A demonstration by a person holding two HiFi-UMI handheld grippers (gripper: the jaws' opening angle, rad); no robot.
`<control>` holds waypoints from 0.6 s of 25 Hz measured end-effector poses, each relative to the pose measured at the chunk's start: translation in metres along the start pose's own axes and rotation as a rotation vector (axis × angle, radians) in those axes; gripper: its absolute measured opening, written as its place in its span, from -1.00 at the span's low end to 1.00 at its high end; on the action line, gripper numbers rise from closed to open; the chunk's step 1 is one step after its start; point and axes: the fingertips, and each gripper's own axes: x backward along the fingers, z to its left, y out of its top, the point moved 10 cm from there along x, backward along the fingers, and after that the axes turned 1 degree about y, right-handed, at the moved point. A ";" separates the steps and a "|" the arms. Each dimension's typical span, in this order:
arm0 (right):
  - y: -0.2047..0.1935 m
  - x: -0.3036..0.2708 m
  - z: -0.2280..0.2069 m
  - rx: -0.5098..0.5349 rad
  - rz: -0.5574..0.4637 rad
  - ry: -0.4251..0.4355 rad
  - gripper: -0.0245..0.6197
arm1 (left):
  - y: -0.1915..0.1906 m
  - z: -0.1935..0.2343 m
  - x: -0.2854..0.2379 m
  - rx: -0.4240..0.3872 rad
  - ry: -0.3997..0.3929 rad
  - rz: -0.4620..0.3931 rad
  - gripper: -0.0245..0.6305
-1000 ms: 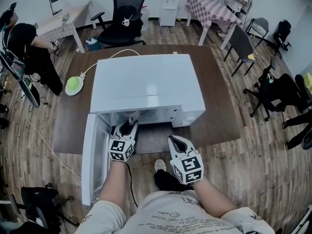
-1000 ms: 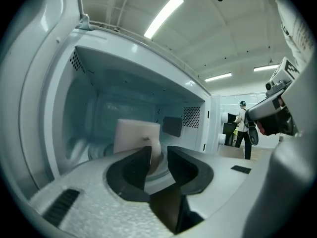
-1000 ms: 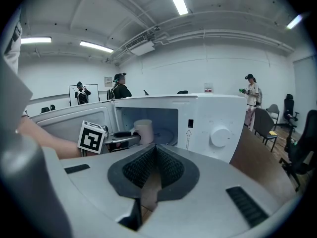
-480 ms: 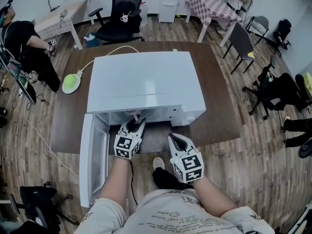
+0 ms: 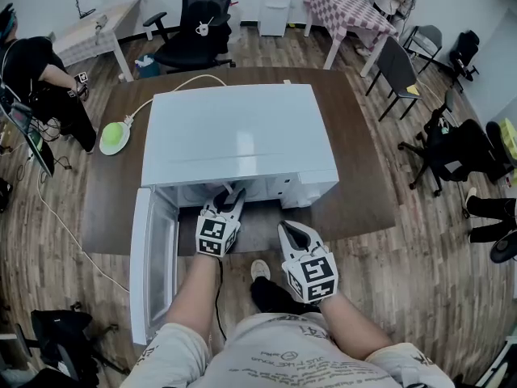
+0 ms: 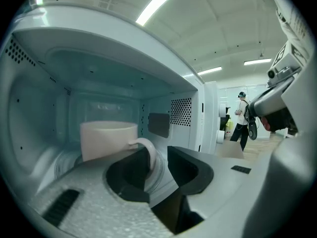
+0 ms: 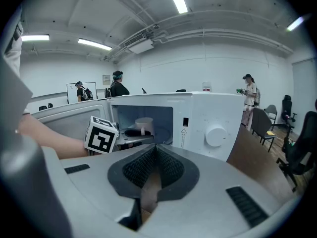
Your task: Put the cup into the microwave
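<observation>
The left gripper (image 5: pixel 229 197) reaches into the open cavity of the white microwave (image 5: pixel 238 136), which stands on a brown desk (image 5: pixel 363 192) with its door (image 5: pixel 153 265) swung out to the left of the jaws. In the left gripper view the jaws are spread. The pale cup (image 6: pixel 109 140) stands upright just ahead of them and a little to their left, on the glass turntable (image 6: pixel 64 165) inside the cavity. Its curved handle (image 6: pixel 151 152) points back into the gap between the jaws. It lies close against the inner face of the left jaw, with clear space between it and the right jaw. Whether the left jaw actually touches the handle cannot be told.

The right gripper (image 5: pixel 291 233) hangs outside the microwave, in front of its control panel and near the desk's front edge, to the right of the left gripper. Its ribbed jaws are pressed together with nothing between them. From the right gripper view, the cup (image 7: pixel 143 125) shows ahead and to the left of those jaws, inside the lit cavity. The left gripper's marker cube (image 7: pixel 101 135) is just in front of it, and the round knob (image 7: pixel 216 136) sits to the right.
</observation>
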 end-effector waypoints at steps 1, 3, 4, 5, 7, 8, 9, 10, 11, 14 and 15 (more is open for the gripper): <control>0.000 0.001 0.000 0.001 -0.001 0.000 -0.87 | 0.000 0.000 0.001 -0.013 0.017 0.008 -0.58; 0.000 0.001 0.000 0.000 -0.002 -0.001 -0.87 | 0.002 0.001 0.005 -0.042 0.051 0.029 -0.58; -0.001 0.001 0.000 0.000 -0.001 0.000 -0.87 | 0.002 0.002 0.007 -0.056 0.064 0.044 -0.58; -0.002 0.002 0.000 -0.001 0.000 0.001 -0.87 | 0.001 0.003 0.009 -0.072 0.075 0.060 -0.58; -0.004 0.002 0.001 -0.001 0.001 0.008 -0.87 | 0.002 0.003 0.012 -0.103 0.097 0.087 -0.58; -0.005 0.003 0.002 0.000 0.001 0.011 -0.87 | 0.002 0.003 0.015 -0.113 0.107 0.098 -0.58; -0.005 0.003 0.003 0.001 0.000 0.015 -0.87 | 0.002 0.003 0.017 -0.117 0.117 0.105 -0.58; -0.005 0.003 0.004 0.001 -0.001 0.018 -0.87 | 0.002 0.004 0.021 -0.116 0.125 0.109 -0.58; -0.005 0.003 0.005 0.001 -0.003 0.020 -0.87 | 0.002 0.006 0.024 -0.112 0.130 0.110 -0.58; -0.003 0.002 0.007 0.000 -0.012 0.027 -0.87 | 0.000 0.008 0.034 -0.106 0.140 0.115 -0.58; -0.002 0.003 0.007 -0.001 -0.016 0.030 -0.87 | 0.000 0.007 0.037 -0.105 0.145 0.119 -0.58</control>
